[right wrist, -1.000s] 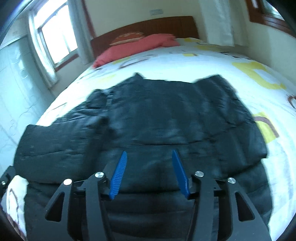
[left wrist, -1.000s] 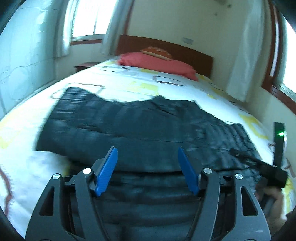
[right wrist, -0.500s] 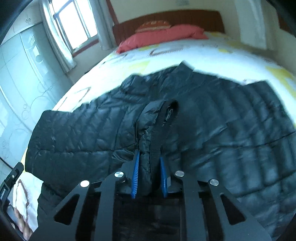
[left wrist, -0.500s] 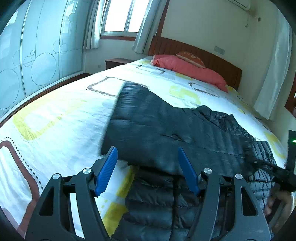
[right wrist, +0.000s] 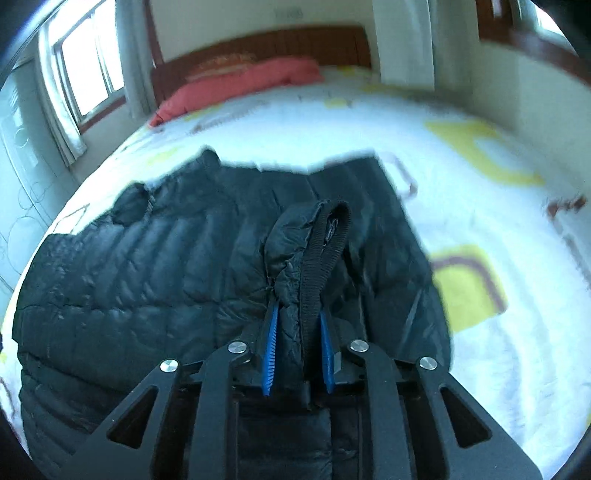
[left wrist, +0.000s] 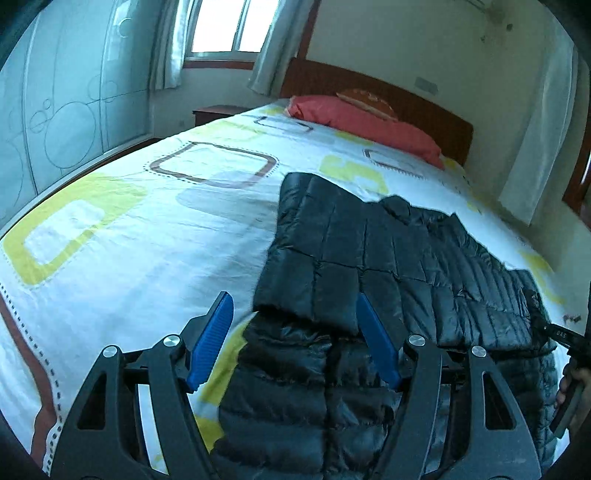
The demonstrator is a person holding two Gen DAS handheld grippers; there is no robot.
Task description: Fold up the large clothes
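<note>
the black padded jacket (left wrist: 388, 266) lies spread on the bed (left wrist: 147, 236), its ribbed cuff (right wrist: 325, 243) pinched in the right hand-held gripper (right wrist: 297, 350), jaws easing apart, likely to fold the sleeve over, while the left hand-held gripper (left wrist: 295, 343) hovers spread at the jacket's six o'clock edge.

A home bedroom: a made bed (left wrist: 147, 229), red pillow (left wrist: 369, 125), wooden headboard (left wrist: 424, 107), curtained window (left wrist: 221, 26).
</note>
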